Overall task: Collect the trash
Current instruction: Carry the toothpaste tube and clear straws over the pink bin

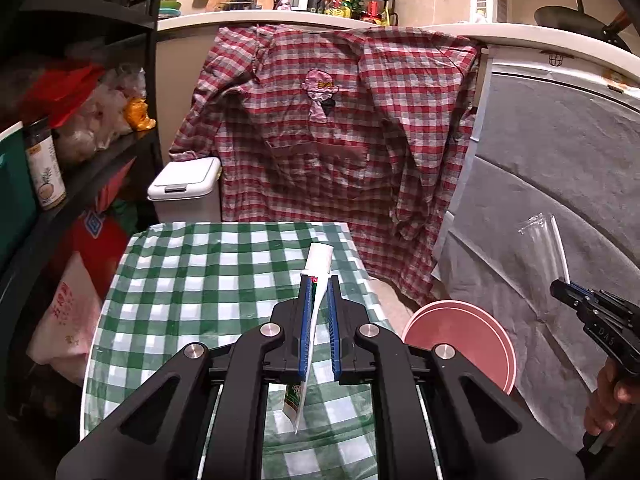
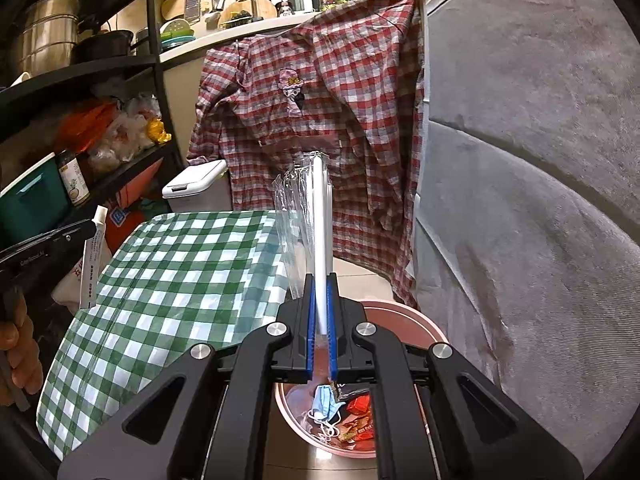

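Your right hand-held gripper (image 2: 320, 300) hides much of the pink bin (image 2: 400, 312) below it; between its arms you can make out only a blue face mask (image 2: 326, 400) and red wrappers (image 2: 358, 406) inside, and the small print on them is unreadable. That gripper is closed tight on a clear plastic sleeve (image 2: 296, 208) with a white stick-like core, which stands up and forward from the blue pads, directly over the bin. Your left hand-held gripper (image 1: 318, 292) is nearly closed, pinching a white tube (image 1: 316, 280) by its middle: the cap end pokes out past the fingertips, the flat tail hangs down behind them, its label too small to read. The tube is held over the green-checked bench (image 1: 200, 272), with the bin's rim just beside it to the right, partly cut off by the gripper's arm.
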`<state>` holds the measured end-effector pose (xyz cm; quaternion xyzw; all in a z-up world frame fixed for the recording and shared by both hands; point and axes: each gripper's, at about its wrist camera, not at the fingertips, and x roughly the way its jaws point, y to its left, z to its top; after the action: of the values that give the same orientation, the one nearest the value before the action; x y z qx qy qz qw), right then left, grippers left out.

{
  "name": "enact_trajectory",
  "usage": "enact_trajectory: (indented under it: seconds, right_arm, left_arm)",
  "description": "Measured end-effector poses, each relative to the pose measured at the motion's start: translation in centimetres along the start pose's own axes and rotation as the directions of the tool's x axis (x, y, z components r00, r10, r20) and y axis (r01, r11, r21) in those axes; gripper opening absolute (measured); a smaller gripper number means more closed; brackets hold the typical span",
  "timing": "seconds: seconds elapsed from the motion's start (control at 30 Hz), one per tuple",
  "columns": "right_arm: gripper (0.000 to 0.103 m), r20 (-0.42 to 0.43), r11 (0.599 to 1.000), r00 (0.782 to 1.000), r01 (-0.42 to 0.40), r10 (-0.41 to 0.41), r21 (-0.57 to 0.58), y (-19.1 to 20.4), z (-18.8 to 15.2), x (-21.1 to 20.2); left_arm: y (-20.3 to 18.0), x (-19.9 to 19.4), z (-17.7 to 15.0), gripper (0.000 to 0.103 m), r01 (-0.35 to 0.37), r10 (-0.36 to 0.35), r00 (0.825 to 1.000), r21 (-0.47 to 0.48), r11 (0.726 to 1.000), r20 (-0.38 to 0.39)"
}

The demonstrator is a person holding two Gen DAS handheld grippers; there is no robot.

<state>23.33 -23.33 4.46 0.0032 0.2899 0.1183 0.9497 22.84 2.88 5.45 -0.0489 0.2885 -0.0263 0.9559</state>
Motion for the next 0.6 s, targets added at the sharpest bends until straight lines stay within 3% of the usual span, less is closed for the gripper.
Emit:
enact_trajectory:
  seconds: [0.4,0.6]
  right_arm:
    - [0.005,-0.031,0.999,0.999,0.039,-0.039,0.019,-1.8,-0.3,0.8]
    - [0.005,-0.064,0.997,0.996,0.072,-0.07,0.023,-2.8,-0.7,1.5]
  left_arm:
    - [-2.8,1.8,0.2,0.008,0.047,-0.047,0.999,0.015,0.999,-0.015]
    - [-5.1,3.1,-0.2,0.008,0.113,-0.111,0.993,0.026,0.993,-0.041]
